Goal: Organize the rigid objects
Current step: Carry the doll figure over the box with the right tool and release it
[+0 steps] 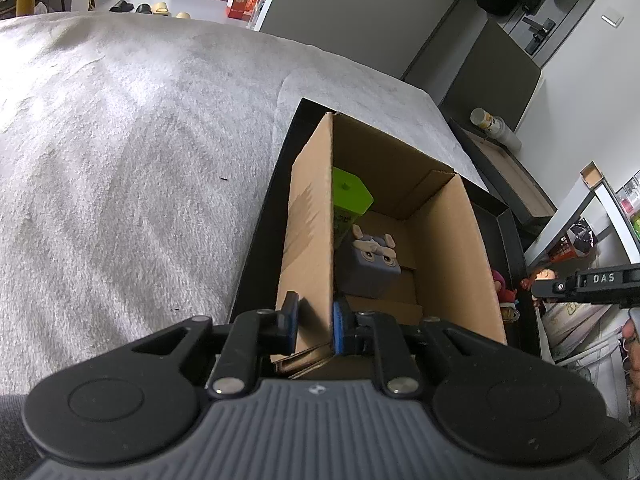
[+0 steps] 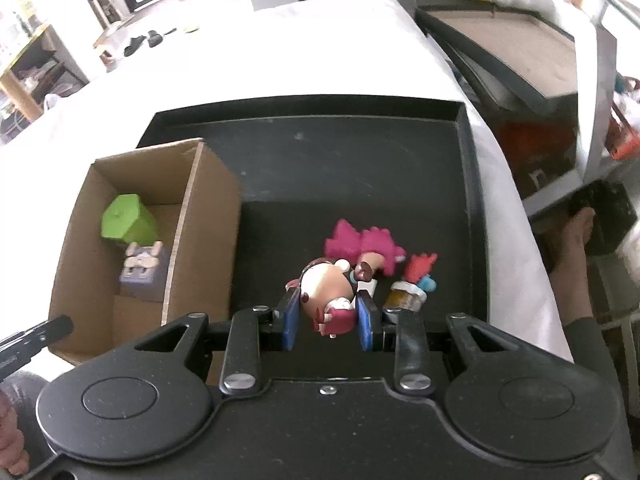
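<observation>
Doll [image 2: 326, 294] pinched in right tool [image 2: 330, 320], tilted down; left tool [image 1: 314, 322] clamps carton wall [image 1: 310, 240].

My left gripper [image 1: 314, 322] pinches the near wall of the cardboard box [image 1: 310, 220], one blue pad outside, the other inside. The box stands in a black tray [image 1: 264, 232] on a grey cloth [image 1: 132, 152]. Inside it, a green block [image 1: 350, 196] leans by the left wall, and a grey cube figure [image 1: 370, 270] sits just in front of it. At the right edge, my other gripper [image 1: 588, 284] pokes in above small figures [image 1: 506, 292] in the tray.
</observation>
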Tool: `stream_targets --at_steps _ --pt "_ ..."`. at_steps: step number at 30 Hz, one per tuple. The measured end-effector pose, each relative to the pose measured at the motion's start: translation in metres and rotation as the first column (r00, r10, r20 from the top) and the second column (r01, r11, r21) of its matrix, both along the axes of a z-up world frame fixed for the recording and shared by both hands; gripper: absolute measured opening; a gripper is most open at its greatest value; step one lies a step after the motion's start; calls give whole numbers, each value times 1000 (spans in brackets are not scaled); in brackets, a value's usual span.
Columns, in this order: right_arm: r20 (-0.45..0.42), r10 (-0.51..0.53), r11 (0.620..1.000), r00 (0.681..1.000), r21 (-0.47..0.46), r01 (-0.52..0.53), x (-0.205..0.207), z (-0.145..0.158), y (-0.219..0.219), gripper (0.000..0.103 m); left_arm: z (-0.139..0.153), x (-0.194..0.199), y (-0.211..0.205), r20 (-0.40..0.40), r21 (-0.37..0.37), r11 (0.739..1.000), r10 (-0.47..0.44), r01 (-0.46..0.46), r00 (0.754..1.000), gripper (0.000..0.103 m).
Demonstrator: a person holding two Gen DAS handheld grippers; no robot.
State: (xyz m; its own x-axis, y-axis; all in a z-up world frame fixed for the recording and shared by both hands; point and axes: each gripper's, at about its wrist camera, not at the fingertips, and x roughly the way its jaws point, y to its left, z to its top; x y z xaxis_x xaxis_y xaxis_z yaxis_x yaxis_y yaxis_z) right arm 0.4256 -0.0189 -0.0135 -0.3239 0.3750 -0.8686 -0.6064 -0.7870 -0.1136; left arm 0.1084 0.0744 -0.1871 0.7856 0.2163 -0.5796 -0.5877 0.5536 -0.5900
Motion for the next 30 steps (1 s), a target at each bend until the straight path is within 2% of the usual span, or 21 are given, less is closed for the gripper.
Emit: stream_targets --at_steps 12,30 --pt "-25 127 991 992 34 -126 -29 18 -35 29 1 -1 -1 10 21 999 29 -29 1000 15" --pt "-7 317 945 948 94 -315 -72 23 -90 30 1 -2 0 6 20 999 48 -48 999 14"
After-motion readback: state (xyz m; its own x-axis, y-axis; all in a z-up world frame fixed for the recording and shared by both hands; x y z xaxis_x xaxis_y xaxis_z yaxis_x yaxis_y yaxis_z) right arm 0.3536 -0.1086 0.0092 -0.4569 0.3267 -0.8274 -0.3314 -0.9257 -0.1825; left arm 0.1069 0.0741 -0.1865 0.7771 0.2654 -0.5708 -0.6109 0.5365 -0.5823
